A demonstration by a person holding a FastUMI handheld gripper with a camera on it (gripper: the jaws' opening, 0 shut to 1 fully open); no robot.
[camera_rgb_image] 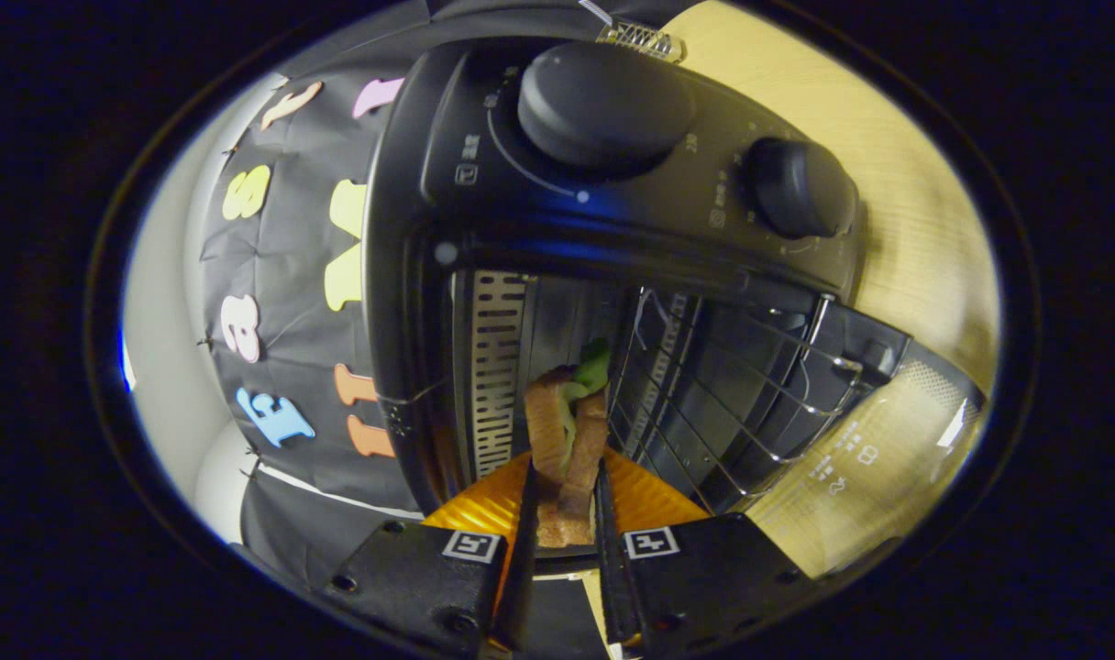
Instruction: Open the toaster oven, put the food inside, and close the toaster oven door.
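Observation:
My gripper (567,490) is shut on a sandwich (568,431), two slices of toasted bread with green lettuce between them, pinched flat between both fingers. The sandwich points forward into the open mouth of the black toaster oven (411,275), which looks rolled sideways in this view. The oven's glass door (874,458) hangs open off to one side of the cavity. Inside, a wire rack (713,385) lies just beside the sandwich's far end, and a slotted metal wall (496,367) is on the other side.
Two large round knobs (603,105) (800,188) sit on the oven's control panel beyond the cavity. The oven stands on a light wooden table (915,211). The booth's black cloth wall (282,275) hangs behind it.

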